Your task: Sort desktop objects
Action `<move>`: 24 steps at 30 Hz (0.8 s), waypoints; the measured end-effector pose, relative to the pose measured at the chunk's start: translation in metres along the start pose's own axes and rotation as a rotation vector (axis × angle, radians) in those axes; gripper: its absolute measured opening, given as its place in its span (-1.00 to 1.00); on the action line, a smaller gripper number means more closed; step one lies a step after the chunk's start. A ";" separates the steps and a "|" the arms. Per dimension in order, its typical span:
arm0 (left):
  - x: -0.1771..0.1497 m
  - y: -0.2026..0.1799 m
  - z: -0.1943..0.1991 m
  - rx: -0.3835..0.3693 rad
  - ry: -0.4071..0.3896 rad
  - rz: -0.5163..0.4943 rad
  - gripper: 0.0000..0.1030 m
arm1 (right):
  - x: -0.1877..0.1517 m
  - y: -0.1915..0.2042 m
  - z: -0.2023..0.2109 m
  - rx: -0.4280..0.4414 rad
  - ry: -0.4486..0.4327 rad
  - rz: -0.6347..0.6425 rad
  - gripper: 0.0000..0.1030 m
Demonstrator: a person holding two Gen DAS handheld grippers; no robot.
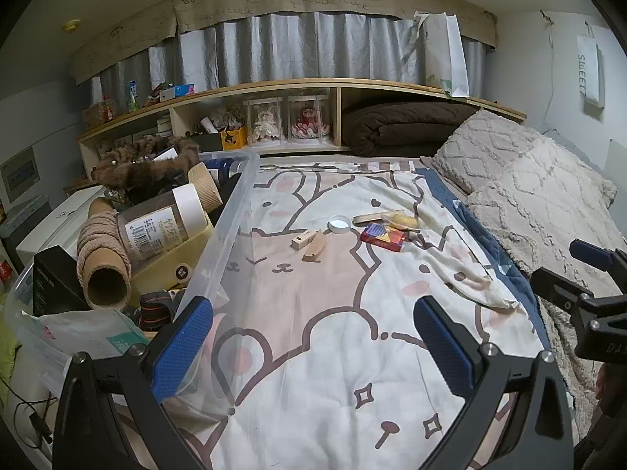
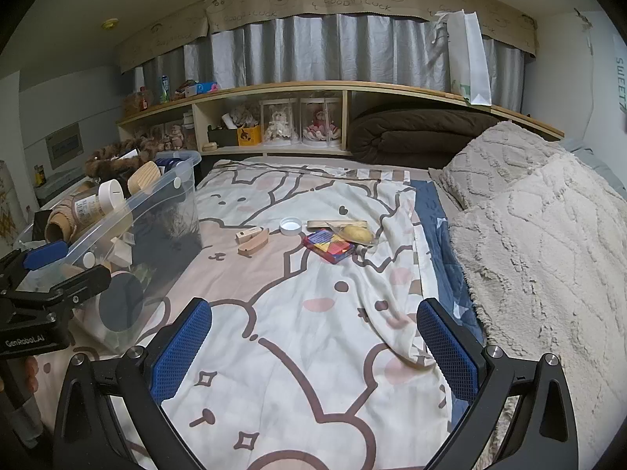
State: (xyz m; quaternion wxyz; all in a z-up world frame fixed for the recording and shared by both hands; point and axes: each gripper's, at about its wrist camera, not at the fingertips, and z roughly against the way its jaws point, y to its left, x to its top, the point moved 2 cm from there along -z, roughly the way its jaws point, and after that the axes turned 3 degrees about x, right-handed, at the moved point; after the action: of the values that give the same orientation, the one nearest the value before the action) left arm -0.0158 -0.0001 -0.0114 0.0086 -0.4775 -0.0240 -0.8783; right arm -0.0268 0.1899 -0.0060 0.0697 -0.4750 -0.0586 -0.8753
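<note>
Small objects lie together on the cartoon bedsheet ahead of both grippers: a white round lid (image 1: 339,223) (image 2: 290,226), a small wooden block (image 1: 301,241) (image 2: 248,234), a curved wooden piece (image 1: 314,250) (image 2: 254,244), a red box with coloured shapes (image 1: 383,236) (image 2: 328,247), a flat wooden stick (image 1: 368,218) (image 2: 333,224) and a clear bag with something yellow (image 1: 403,220) (image 2: 356,234). My left gripper (image 1: 313,342) stands open and empty, its left finger (image 1: 183,348) by the bin's wall. My right gripper (image 2: 313,346) is open and empty too, well short of the objects.
A clear plastic bin (image 1: 231,219) (image 2: 156,203) at the left holds several things: a cardboard tube with rope (image 1: 102,262), a jar (image 1: 164,221), a fur piece. A fuzzy beige blanket (image 2: 540,243) covers the right side. A shelf (image 2: 274,117) with dolls and a brown quilt runs along the back.
</note>
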 end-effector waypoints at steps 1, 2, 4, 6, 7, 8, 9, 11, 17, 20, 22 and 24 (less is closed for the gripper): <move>0.000 0.000 0.000 0.001 0.000 0.000 1.00 | 0.000 0.000 0.000 0.000 0.000 0.000 1.00; 0.000 0.000 0.000 0.001 0.000 0.000 1.00 | 0.000 0.000 0.000 -0.001 0.001 0.001 1.00; 0.000 0.000 0.000 0.000 0.000 -0.001 1.00 | 0.001 0.000 0.000 0.000 0.002 0.000 1.00; 0.000 0.000 -0.001 0.001 0.001 -0.002 1.00 | 0.001 -0.001 0.000 0.000 0.002 0.000 1.00; 0.000 0.000 -0.001 0.001 0.001 -0.002 1.00 | 0.001 -0.001 0.000 -0.001 0.002 0.000 1.00; -0.001 0.000 -0.001 0.002 0.002 -0.003 1.00 | 0.001 -0.001 -0.001 -0.001 0.002 0.000 1.00; -0.002 0.001 -0.001 0.004 0.003 -0.004 1.00 | 0.002 -0.001 -0.001 -0.001 0.002 0.000 1.00; -0.003 0.001 -0.002 0.005 0.003 -0.007 1.00 | 0.001 0.001 -0.001 -0.001 0.003 0.000 1.00; -0.006 0.001 -0.005 0.006 0.006 -0.010 1.00 | 0.001 0.001 -0.002 -0.001 0.005 0.001 1.00; -0.006 0.000 -0.006 0.007 0.006 -0.011 1.00 | 0.000 0.001 -0.002 -0.002 0.005 0.001 1.00; -0.006 0.000 -0.006 0.007 0.006 -0.011 1.00 | 0.001 0.001 -0.002 -0.001 0.006 0.001 1.00; -0.007 0.000 -0.006 0.007 0.005 -0.013 1.00 | 0.000 0.002 -0.002 -0.001 0.007 0.001 1.00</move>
State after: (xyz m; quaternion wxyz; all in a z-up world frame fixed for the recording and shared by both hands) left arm -0.0176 -0.0007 -0.0204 0.0046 -0.4749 -0.0301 -0.8795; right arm -0.0283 0.1880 -0.0067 0.0701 -0.4721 -0.0575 -0.8769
